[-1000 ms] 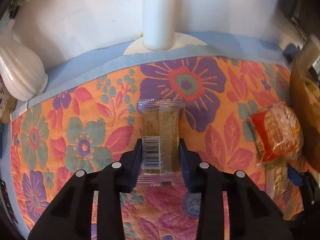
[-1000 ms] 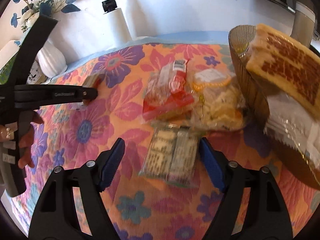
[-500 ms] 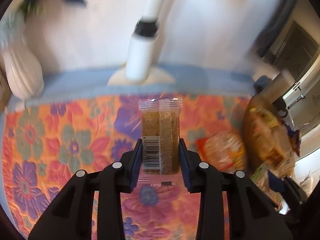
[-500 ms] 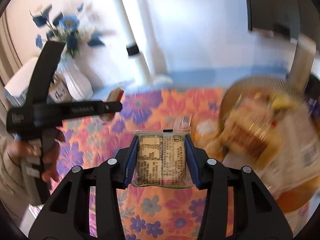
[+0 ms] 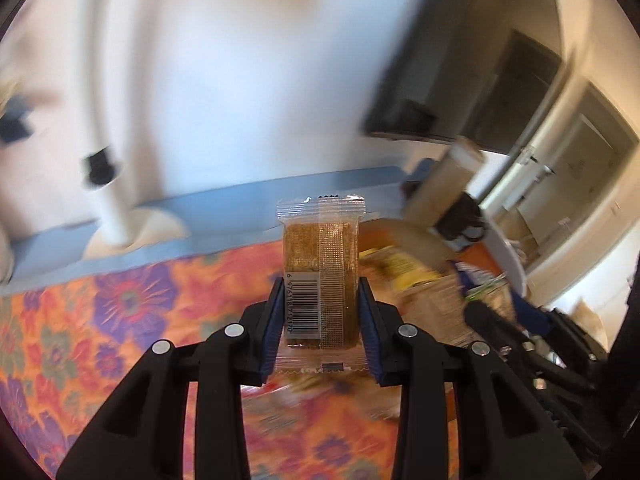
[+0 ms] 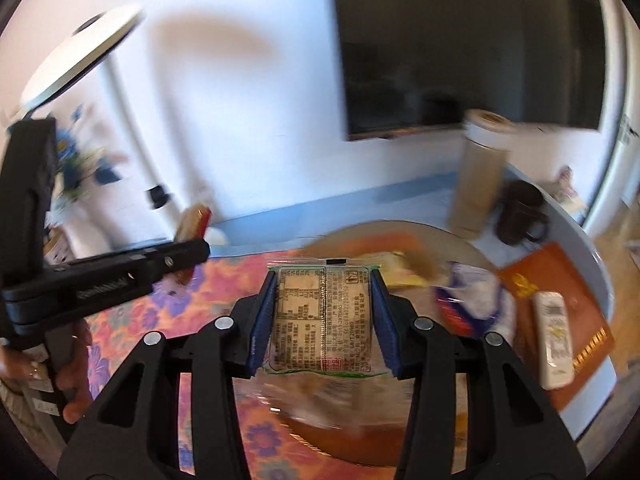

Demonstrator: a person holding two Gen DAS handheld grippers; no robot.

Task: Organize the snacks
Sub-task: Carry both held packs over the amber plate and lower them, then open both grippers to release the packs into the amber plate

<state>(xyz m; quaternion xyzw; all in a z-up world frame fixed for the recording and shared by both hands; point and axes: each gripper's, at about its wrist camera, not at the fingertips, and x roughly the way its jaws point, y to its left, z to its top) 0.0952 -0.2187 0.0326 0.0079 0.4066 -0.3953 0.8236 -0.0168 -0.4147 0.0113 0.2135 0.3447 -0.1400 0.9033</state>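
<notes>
- Two sets of tongs are loaded, each clamped on one packet and both clear of the bench.
- The left tongs grip a brown snack bar in clear wrap; the blue pads press its two long sides near the barcode end, and the far end projects forward beyond the tips.
- The right tongs grip a flat cracker packet with a printed label, held by its left and right edges between the pads.
- Change: one second ago both packets lay on the floral cloth, the bar already between closed pads and the cracker packet between spread pads. Both are now lifted and carried toward the amber glass bowl.
- Judgement: pickup is complete for both items; the transfer phase is under way.
- The bowl sits directly beyond and below the right tongs, and to the right of the left tongs' bar. It already holds several snack packs, blurred in both views.
- A remote control rests on a red book right of the bowl.
</notes>
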